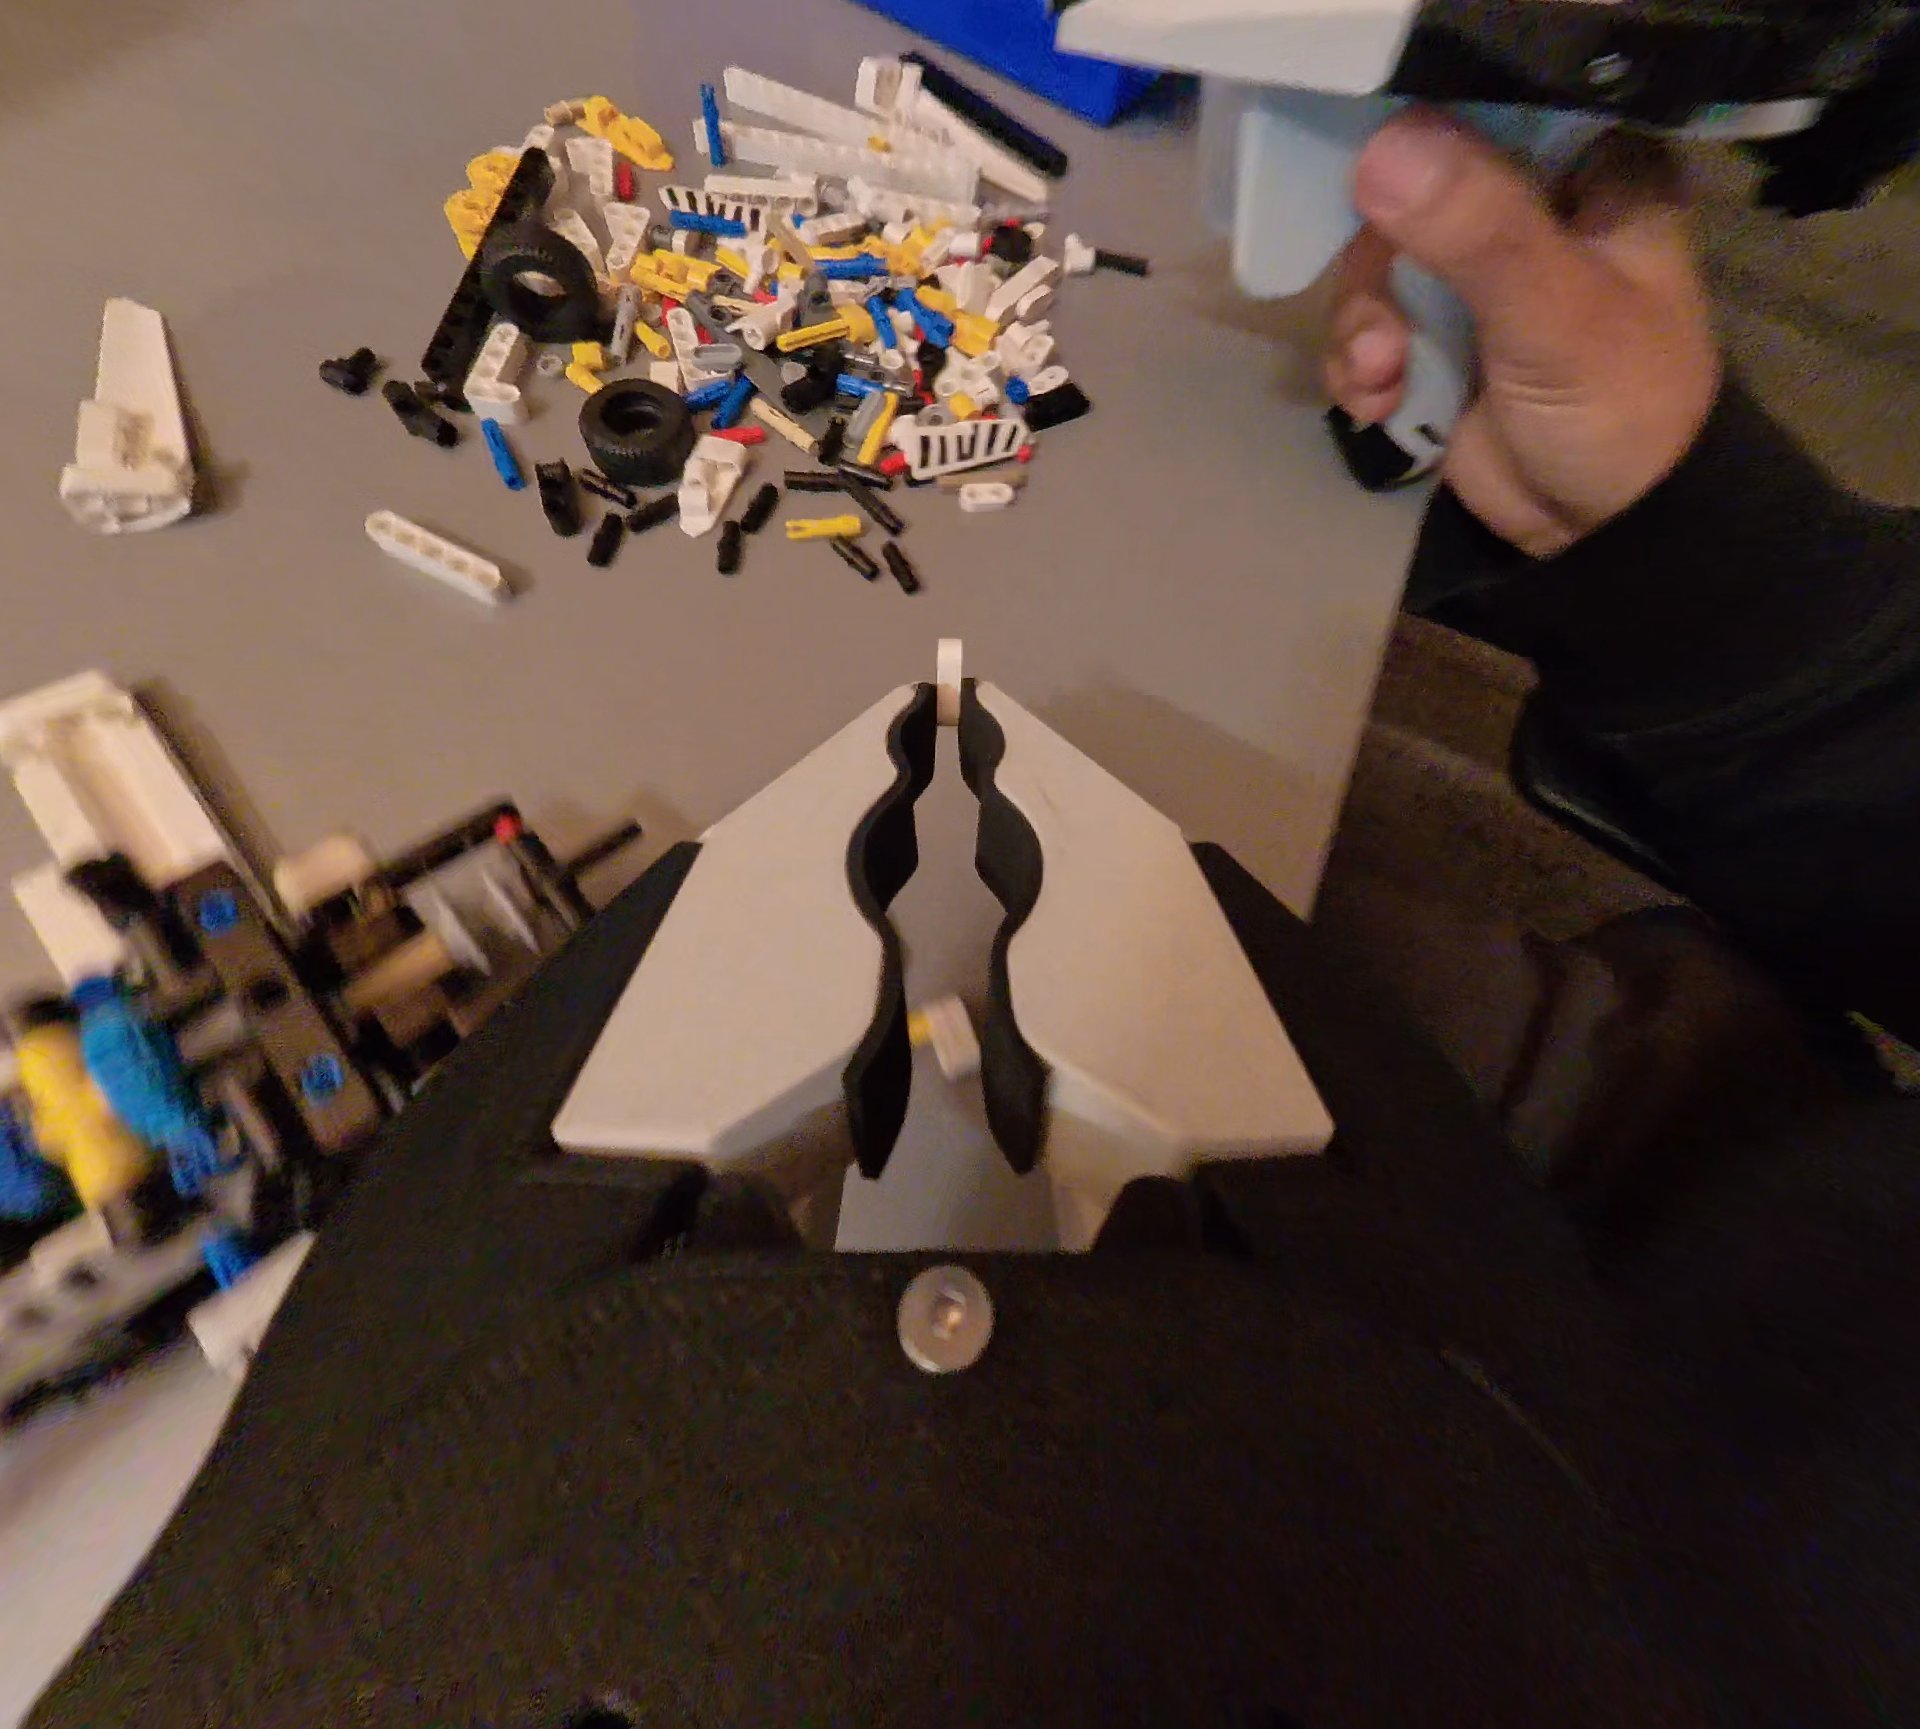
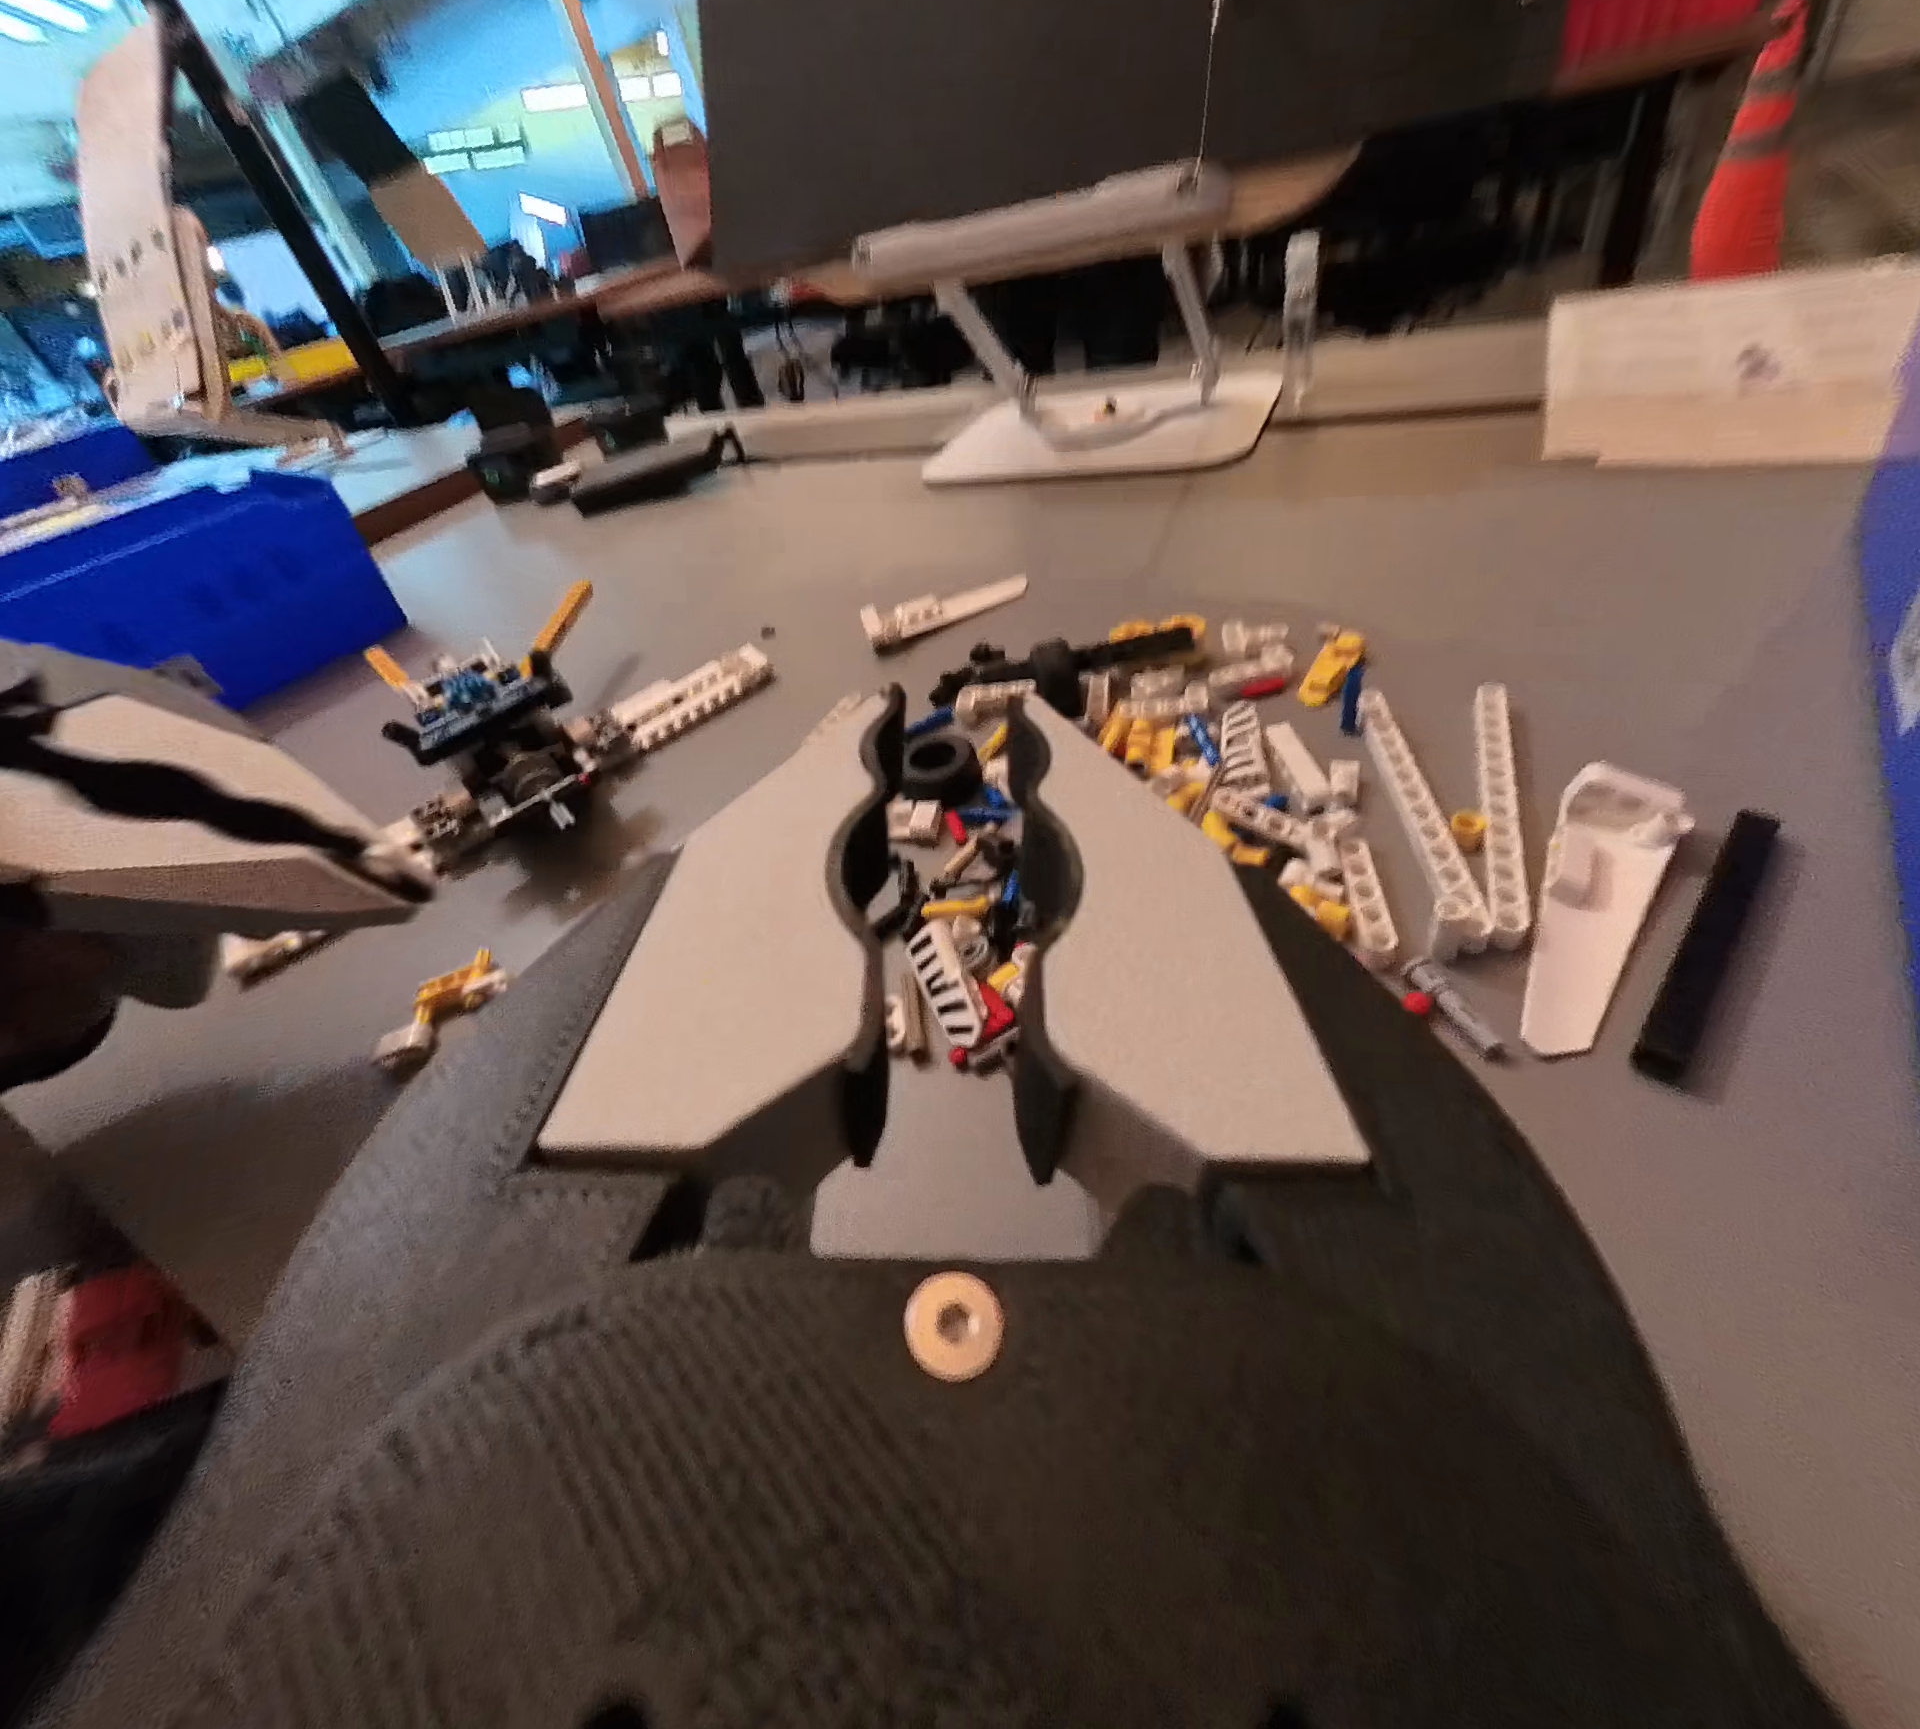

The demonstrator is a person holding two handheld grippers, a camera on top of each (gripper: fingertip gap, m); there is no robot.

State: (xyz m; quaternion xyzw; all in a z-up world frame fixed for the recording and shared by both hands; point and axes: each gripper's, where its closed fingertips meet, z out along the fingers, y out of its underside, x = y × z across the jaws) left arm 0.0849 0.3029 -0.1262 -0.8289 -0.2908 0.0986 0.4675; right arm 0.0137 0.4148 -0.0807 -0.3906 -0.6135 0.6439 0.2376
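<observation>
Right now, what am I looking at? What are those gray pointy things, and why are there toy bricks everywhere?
Those gray pointy things are grabbers, like big tweezers. A person holds one in each hand, and each carries a camera looking along its two fingers. The left gripper is pinching a small white piece at its tips. The right gripper is open and holds nothing, above a pile of loose bricks on a gray table. Beside the pile sits a half-built model. In the left picture you can see the person's hand holding the right gripper.
</observation>
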